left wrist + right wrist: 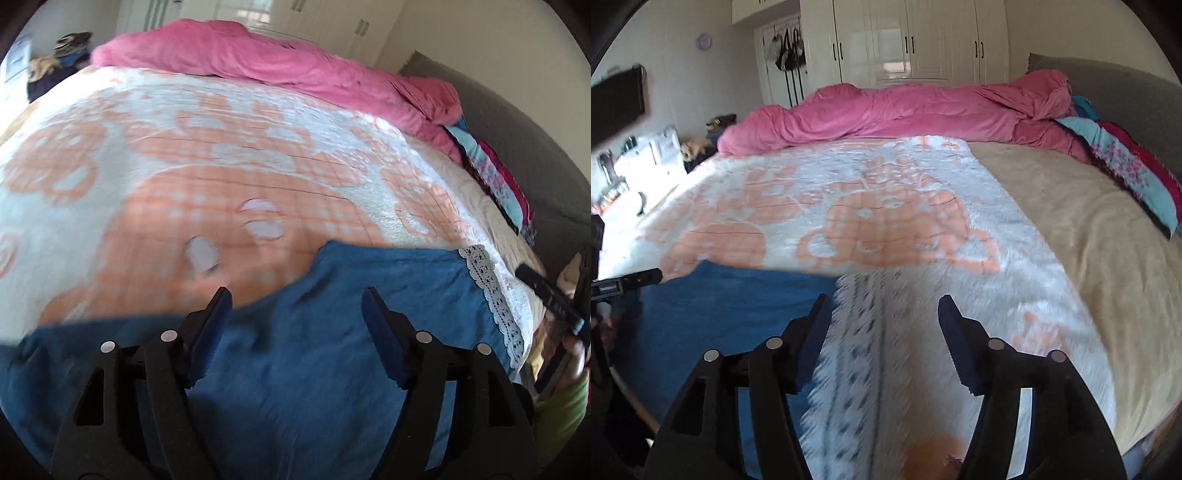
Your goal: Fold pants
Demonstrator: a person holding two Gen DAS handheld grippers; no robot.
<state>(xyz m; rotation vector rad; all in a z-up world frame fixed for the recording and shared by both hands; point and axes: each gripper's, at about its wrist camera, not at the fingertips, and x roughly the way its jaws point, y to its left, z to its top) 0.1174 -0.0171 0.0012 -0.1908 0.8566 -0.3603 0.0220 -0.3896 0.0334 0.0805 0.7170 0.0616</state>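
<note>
Blue pants with a white lace hem lie on the near part of the bed, over the orange and white blanket. My left gripper hangs open just above the blue cloth, nothing pinched between its pads. In the right wrist view the pants stretch to the left, and their lace hem, blurred, runs under my right gripper. That gripper is open too, with the hem below the gap and not held. The right gripper's tip shows at the far right of the left wrist view.
A pink duvet is bunched along the far side of the bed. Patterned pillows lean against the grey headboard on the right. A beige sheet covers the right part. White wardrobes stand behind.
</note>
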